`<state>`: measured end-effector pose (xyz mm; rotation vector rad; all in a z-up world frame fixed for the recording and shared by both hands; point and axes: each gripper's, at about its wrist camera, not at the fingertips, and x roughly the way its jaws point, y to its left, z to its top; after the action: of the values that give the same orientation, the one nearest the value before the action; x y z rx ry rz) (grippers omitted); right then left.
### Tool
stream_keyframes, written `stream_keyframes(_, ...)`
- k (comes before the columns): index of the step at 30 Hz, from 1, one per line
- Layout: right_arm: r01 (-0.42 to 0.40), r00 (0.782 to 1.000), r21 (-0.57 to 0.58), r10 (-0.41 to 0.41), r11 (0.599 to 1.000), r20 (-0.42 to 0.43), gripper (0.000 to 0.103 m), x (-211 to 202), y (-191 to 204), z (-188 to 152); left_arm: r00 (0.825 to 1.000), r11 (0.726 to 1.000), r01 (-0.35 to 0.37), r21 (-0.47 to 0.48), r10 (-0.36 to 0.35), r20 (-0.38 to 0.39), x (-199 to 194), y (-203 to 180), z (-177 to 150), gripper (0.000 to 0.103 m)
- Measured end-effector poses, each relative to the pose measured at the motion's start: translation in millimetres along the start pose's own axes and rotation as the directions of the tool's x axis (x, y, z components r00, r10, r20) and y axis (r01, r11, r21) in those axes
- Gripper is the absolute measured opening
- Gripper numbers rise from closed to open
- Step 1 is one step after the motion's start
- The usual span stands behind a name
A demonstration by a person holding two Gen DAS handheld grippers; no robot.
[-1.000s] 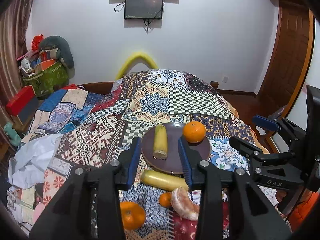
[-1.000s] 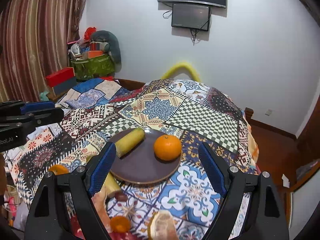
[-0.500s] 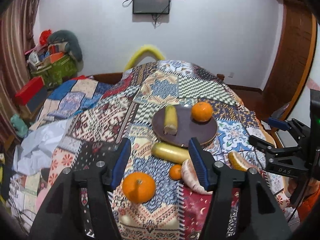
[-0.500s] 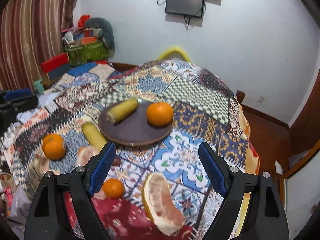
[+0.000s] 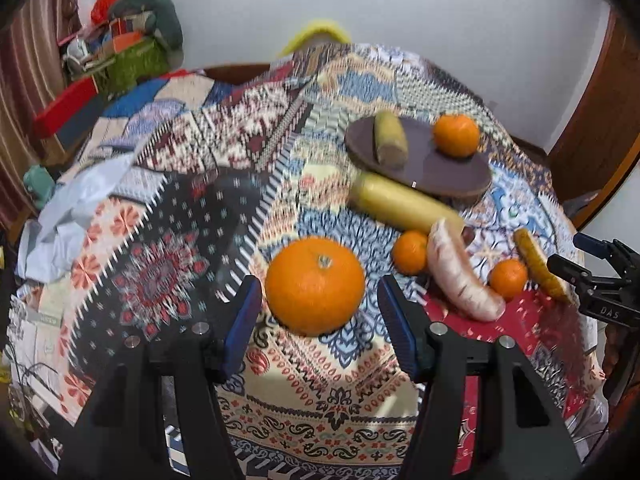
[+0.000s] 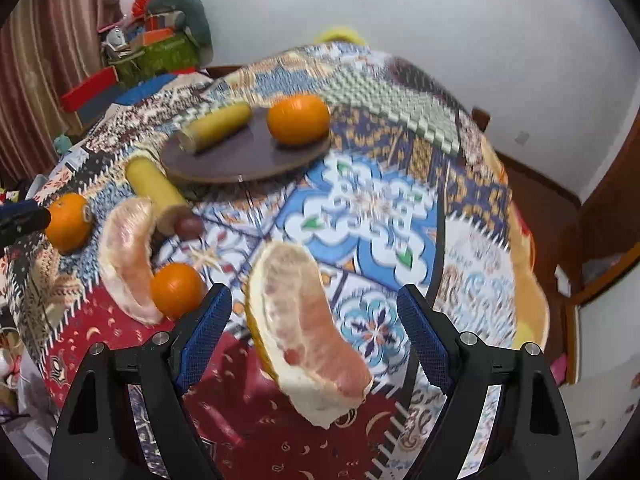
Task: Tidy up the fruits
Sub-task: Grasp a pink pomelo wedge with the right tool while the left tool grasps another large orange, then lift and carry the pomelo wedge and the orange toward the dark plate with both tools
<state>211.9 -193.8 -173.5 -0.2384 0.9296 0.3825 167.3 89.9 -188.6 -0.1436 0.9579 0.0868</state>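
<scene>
I see the large orange [image 5: 315,286] lying on the patchwork cloth [image 5: 192,184] that covers the counter, between the spread blue pads of my left claw [image 5: 318,322], which touch nothing. My right claw [image 6: 314,334] is likewise wide open, with a peeled pomelo wedge [image 6: 308,330] lying between its fingers, ungripped. A second pomelo wedge [image 6: 126,254] rests to its left, touching a small orange [image 6: 176,290]. Farther back, the dark round plate [image 6: 240,156] carries an orange [image 6: 298,119] and a short yellow banana piece [image 6: 216,127], set apart. Another banana piece [image 6: 156,188] lies on the cloth just beside the plate's rim.
</scene>
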Motion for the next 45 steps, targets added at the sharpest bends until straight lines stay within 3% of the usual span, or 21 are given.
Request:
stream_keyframes(4,-0.034,0.999,0.033,0.035,0.999,-0.039,0.083,11.1,-5.8,-7.9,0.999,0.999,0.022,-0.028,-0.023,-0.032,12.7,2.5,-7.6,0.062)
stream_keyframes(10,-0.073,0.994,0.044,0.076,0.996,-0.075,0.083,22.0,-5.4,-10.9,0.999,1.000,-0.019,0.013,0.020,-0.032,21.2,-5.1,-6.9,0.067)
stream_keyframes(15,-0.070,0.995,0.027,0.072,0.997,-0.074,0.083,30.1,-3.7,-9.9,0.998,1.000,-0.023,-0.006,0.023,-0.052,32.5,0.8,-1.6,0.068)
stream_keyframes(18,-0.079,0.995,0.025,0.080,0.997,-0.067,0.075,31.2,-3.4,-7.7,0.998,0.999,-0.007,-0.031,0.005,-0.066,39.8,5.8,0.6,0.068)
stream_keyframes(22,-0.109,0.993,-0.003,0.108,0.994,-0.046,0.051,29.3,0.0,-5.9,0.998,1.000,-0.015,-0.024,0.013,-0.060,42.0,3.4,2.0,0.068)
stream_keyframes(23,-0.114,0.992,-0.006,0.114,0.993,-0.045,0.049,28.6,1.0,-5.5,0.998,1.000,-0.010,-0.023,0.009,-0.062,43.3,2.3,2.5,0.068)
stream_keyframes(38,-0.104,0.994,0.022,0.104,0.994,-0.013,0.048,16.4,-2.3,-0.6,0.999,1.000,0.009,-0.025,-0.010,-0.045,32.7,3.4,-1.2,0.065)
stream_keyframes(45,-0.097,0.995,0.019,0.097,0.995,0.034,0.047,3.4,0.4,10.4,1.000,1.000,0.017,-0.020,-0.017,0.000,15.6,1.1,4.1,0.065)
